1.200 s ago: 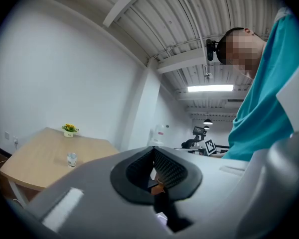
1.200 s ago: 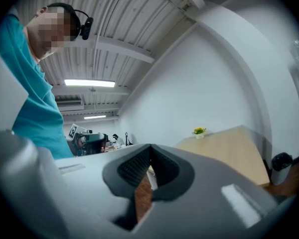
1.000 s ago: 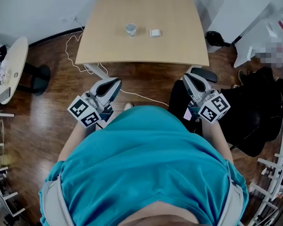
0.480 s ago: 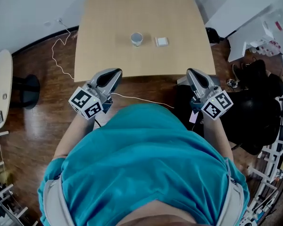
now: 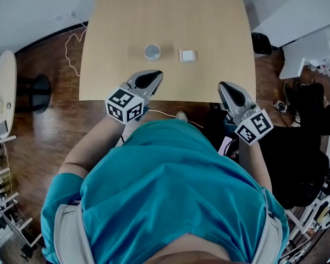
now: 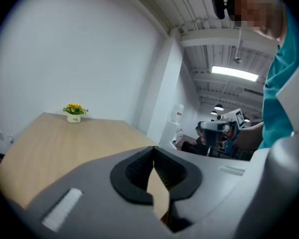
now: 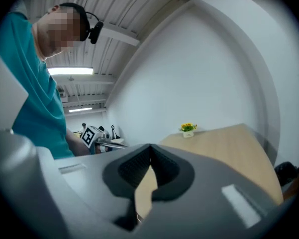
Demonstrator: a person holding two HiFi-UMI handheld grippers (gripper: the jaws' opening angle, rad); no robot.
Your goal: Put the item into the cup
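A small pale cup point(image 5: 152, 52) stands on the light wooden table point(image 5: 115, 81), with a small white square item point(image 5: 187, 55) just to its right. My left gripper point(image 5: 155, 73) reaches over the table's near edge, short of the cup, shut with nothing in it; its tips meet point(image 6: 153, 152). My right gripper point(image 5: 224, 84) hangs at the near edge, right of the item, and its tips also meet point(image 7: 149, 148), empty. Neither gripper view shows the cup or the item.
A potted yellow flower point(image 6: 74, 112) sits at the table's far end. A round side table point(image 5: 3, 92) and a white cable point(image 5: 71, 54) lie to the left. A black chair point(image 5: 297, 147) and white furniture point(image 5: 302, 15) stand to the right.
Both grippers have moved forward toward the table. The left one went from over the floor to over the table's near edge; the right one reached the edge. Both stayed shut.
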